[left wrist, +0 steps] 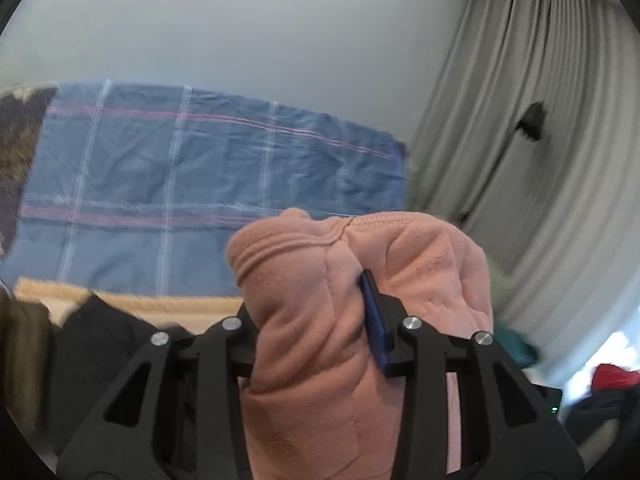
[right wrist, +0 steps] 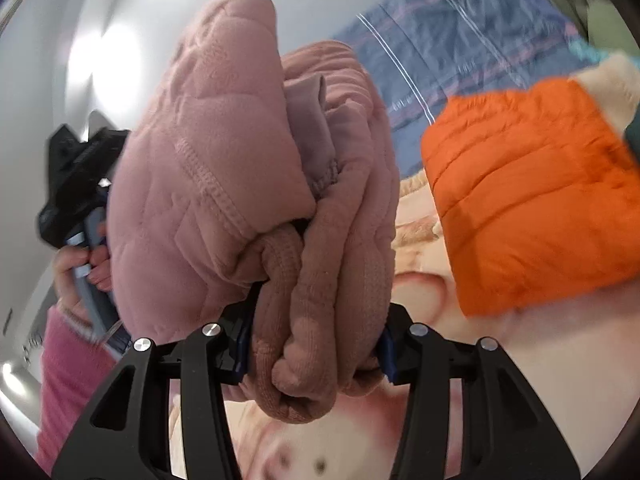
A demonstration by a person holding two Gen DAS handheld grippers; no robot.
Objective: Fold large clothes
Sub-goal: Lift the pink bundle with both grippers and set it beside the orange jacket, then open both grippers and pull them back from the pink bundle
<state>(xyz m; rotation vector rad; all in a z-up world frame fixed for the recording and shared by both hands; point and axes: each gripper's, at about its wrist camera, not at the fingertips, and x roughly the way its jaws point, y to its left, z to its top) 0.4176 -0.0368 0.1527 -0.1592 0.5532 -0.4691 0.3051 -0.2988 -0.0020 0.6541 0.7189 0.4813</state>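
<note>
Pink fleece [right wrist: 256,168] is bunched thick in my right gripper [right wrist: 316,352] and left gripper [left wrist: 320,320], both clamped on it above the bed [left wrist: 200,160]; such fat wads could, I think, slip out.

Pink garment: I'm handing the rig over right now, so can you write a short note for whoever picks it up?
Left hand-held gripper: shut on the pink garment, a thick bunch between its fingers.
Right hand-held gripper: shut on the same garment, several bunched layers.
The garment is lifted clear of the bed, over the blue plaid cover.
Done: an orange puffer jacket lies folded on the bed.
Left: lay the pink piece down, flatten it, fold it.
</note>
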